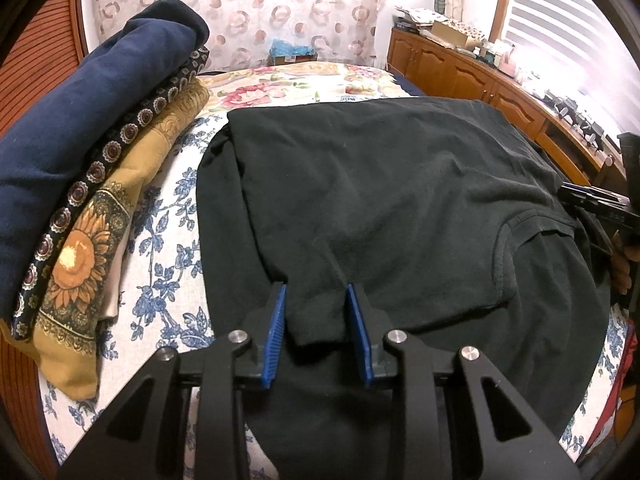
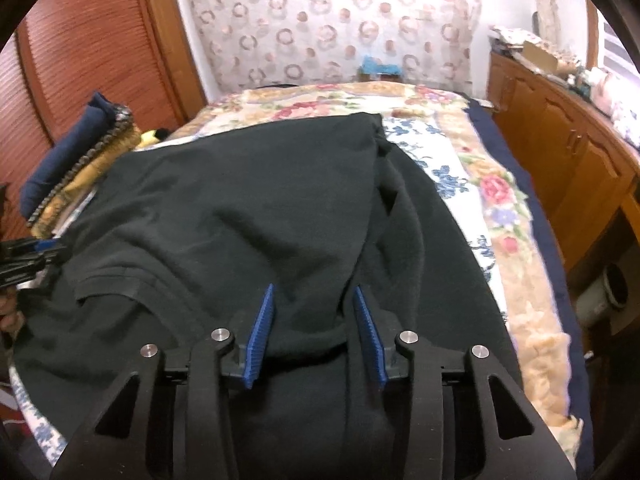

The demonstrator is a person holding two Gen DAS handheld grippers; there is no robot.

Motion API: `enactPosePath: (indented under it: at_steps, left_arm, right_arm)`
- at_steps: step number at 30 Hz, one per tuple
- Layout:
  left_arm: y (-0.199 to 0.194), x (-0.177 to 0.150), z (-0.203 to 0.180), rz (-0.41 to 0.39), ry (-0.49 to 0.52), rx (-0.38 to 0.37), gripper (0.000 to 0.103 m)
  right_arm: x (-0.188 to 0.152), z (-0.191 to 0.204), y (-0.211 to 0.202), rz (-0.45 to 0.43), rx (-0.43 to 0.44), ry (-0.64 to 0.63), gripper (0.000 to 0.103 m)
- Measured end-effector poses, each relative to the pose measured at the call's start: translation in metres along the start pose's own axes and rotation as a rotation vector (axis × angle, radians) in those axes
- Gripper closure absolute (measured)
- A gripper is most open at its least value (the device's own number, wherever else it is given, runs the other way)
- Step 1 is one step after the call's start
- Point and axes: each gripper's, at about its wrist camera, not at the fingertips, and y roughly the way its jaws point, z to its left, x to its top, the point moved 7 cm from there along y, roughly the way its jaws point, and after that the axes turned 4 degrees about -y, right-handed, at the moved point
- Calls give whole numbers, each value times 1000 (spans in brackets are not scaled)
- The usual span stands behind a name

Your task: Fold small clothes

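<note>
Black T-shirt (image 1: 380, 184) flat on floral bedspread (image 1: 168, 240), fabric folds between both grippers' part-closed jaws.

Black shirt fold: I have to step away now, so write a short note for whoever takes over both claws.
Left claw: straddles a fold of the black shirt at its near edge; whether the blue pads pinch it is unclear.
Right claw: likewise straddles a bunched fold on the shirt's other side.
Shirt lies spread on the floral bedcover, sides already turned in, collar near you.
Stack of folded clothes sits to the left.
Left to do: grip both near corners, fold the shirt, add it to the stack.
</note>
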Motion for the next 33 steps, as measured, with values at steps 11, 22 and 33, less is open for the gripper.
enactPosePath:
  at_steps: [11,22,33]
  left_arm:
    - [-1,1,-1,-11,2,-2,73]
    - [-5,0,-3,-14,2,-5,73]
    - [-16,1,-16,-43,51,4,94]
  right_arm:
    - [3,13,-7,-10,-6,-72,62]
    - [6,15,-6,-13,-43,-123,62]
    - [5,10,0,6,-39,-138,97]
